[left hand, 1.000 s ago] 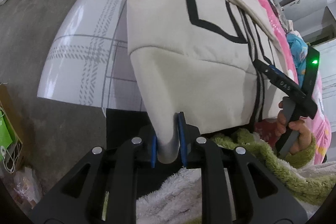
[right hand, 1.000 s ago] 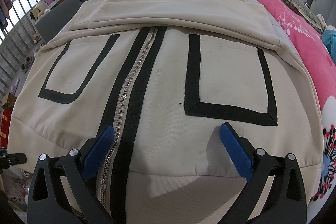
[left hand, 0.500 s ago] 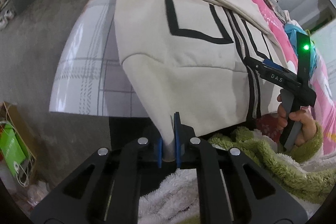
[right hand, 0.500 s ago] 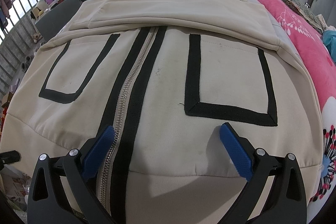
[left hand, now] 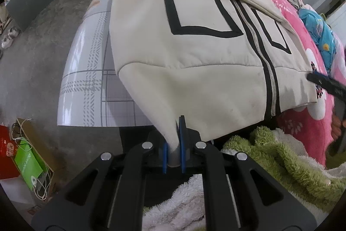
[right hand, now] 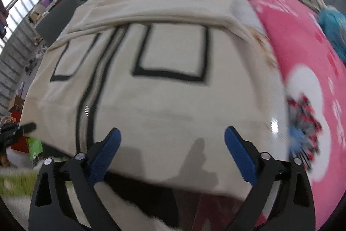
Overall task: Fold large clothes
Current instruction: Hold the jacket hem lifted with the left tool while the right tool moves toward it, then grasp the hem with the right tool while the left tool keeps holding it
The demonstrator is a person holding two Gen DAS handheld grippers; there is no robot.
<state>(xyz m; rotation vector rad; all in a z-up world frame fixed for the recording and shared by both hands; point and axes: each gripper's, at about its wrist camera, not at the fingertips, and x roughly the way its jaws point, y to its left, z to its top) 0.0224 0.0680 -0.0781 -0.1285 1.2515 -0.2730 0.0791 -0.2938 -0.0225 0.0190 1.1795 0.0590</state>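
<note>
L gripper (left hand: 174, 151) is clamped on the jacket (left hand: 194, 53) hem, at its near-left corner; cloth is pinched between the blue pads and pulled up in a peak off the near edge of the table (left hand: 86, 70). Rest of the jacket lies flat on the table, zipper (left hand: 262, 57) side up, collar toward the far edge, sleeves folded across the chest. R gripper (right hand: 172, 155) is hovering over the hem near the jacket's right corner, jaws wide but starting to close, nothing between the pads, no contact w/ the cloth I can see. R view is blurred. Pink blanket (right hand: 302, 62) runs along the table's right edge.
</note>
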